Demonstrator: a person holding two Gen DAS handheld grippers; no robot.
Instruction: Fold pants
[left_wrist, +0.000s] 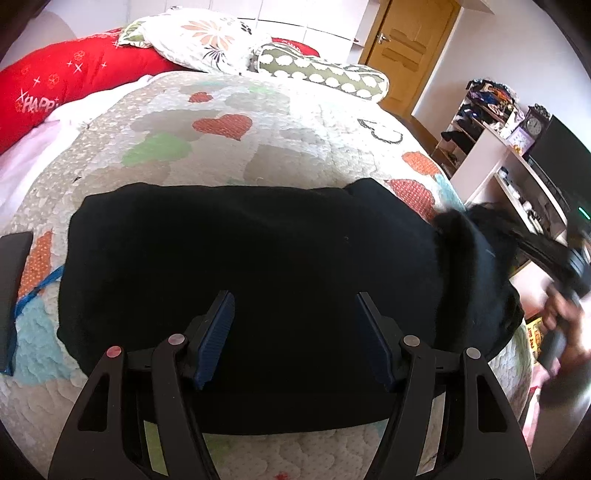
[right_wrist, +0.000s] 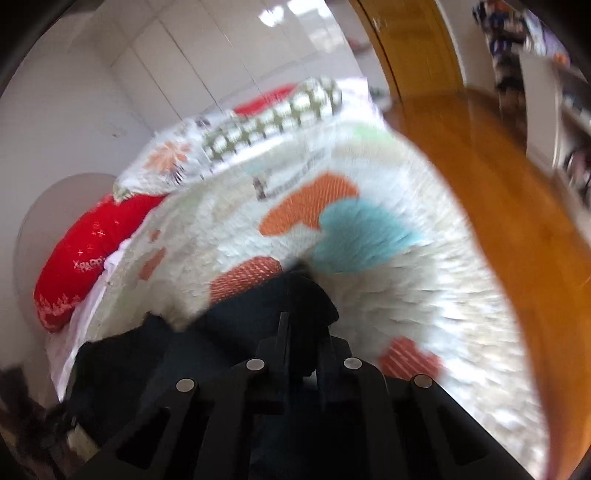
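Black pants (left_wrist: 251, 266) lie spread in a wide folded band across the heart-patterned quilt (left_wrist: 229, 155) on the bed. My left gripper (left_wrist: 295, 310) is open and empty, its blue-padded fingers (left_wrist: 218, 332) hovering just over the near part of the pants. My right gripper (right_wrist: 303, 332) is shut on the pants' right end (right_wrist: 295, 295) and lifts that cloth off the quilt (right_wrist: 369, 258); it shows in the left wrist view (left_wrist: 476, 221) at the right, blurred. The right wrist view is motion-blurred.
Red pillow (left_wrist: 66, 85), floral pillow (left_wrist: 207, 40) and green patterned bolster (left_wrist: 321, 70) lie at the bed's head. A dark flat object (left_wrist: 13, 266) lies at the left edge. White shelves (left_wrist: 509, 155) stand right of the bed, with a wooden door (left_wrist: 410, 48) and wood floor (right_wrist: 498, 184).
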